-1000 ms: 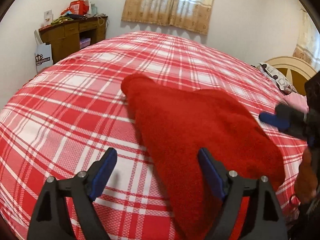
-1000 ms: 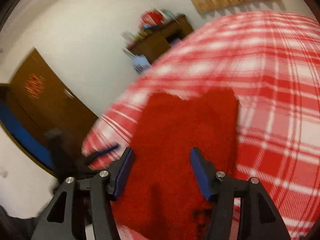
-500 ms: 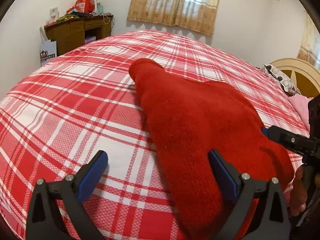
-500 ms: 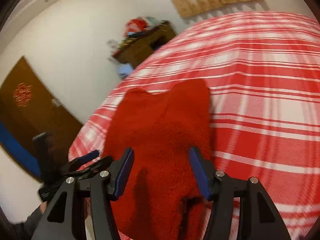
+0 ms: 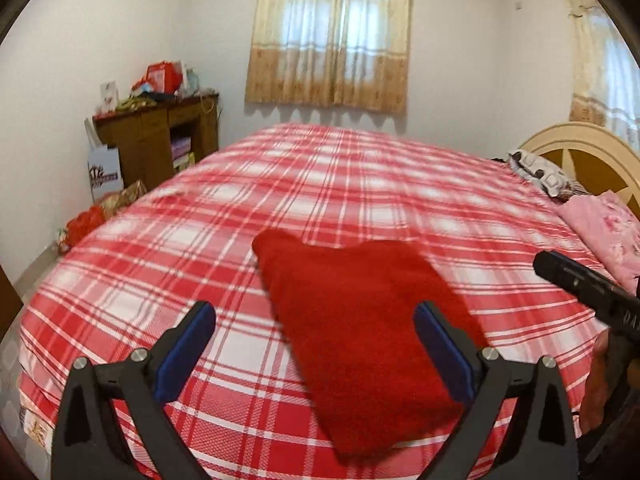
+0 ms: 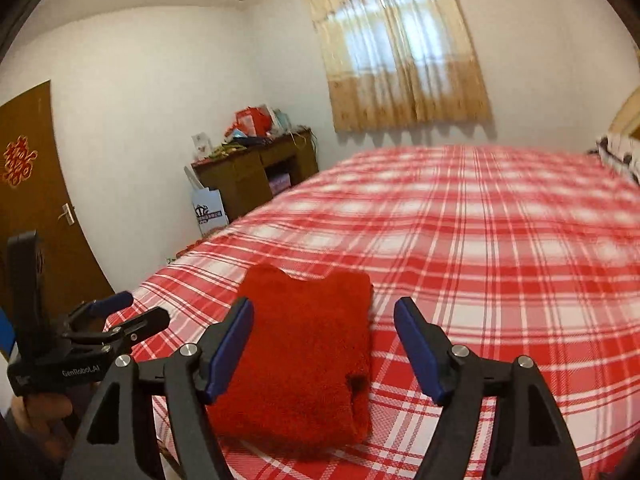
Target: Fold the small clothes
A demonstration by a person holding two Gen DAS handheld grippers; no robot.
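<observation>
Garment: a red knitted piece [image 5: 360,320], folded into a thick pad, lies flat on the bed [image 5: 360,184] near its near edge; its far edge shows two rounded humps with a dip between.
Bed: covered in a red-and-white plaid sheet, bare around the garment on all sides.
Left gripper [image 5: 314,344]: held above the near edge, jaws spread wide, nothing between the blue pads; the garment lies below and beyond them, untouched.
Right gripper [image 6: 322,344]: jaws have just been opening and stand apart; the pads are clear of the fabric, which shows between them lower down on the bed.
Head end: a pink floral cloth [image 5: 604,228] and a patterned pillow [image 5: 540,172] lie by the cream headboard [image 5: 580,144].
Room: a dark wooden desk [image 6: 256,172] piled with bags stands against the far wall beside a curtained window [image 5: 328,36]; a brown door [image 6: 32,200] is in the right wrist view.
Sharpness: both views are slightly blurred.
</observation>
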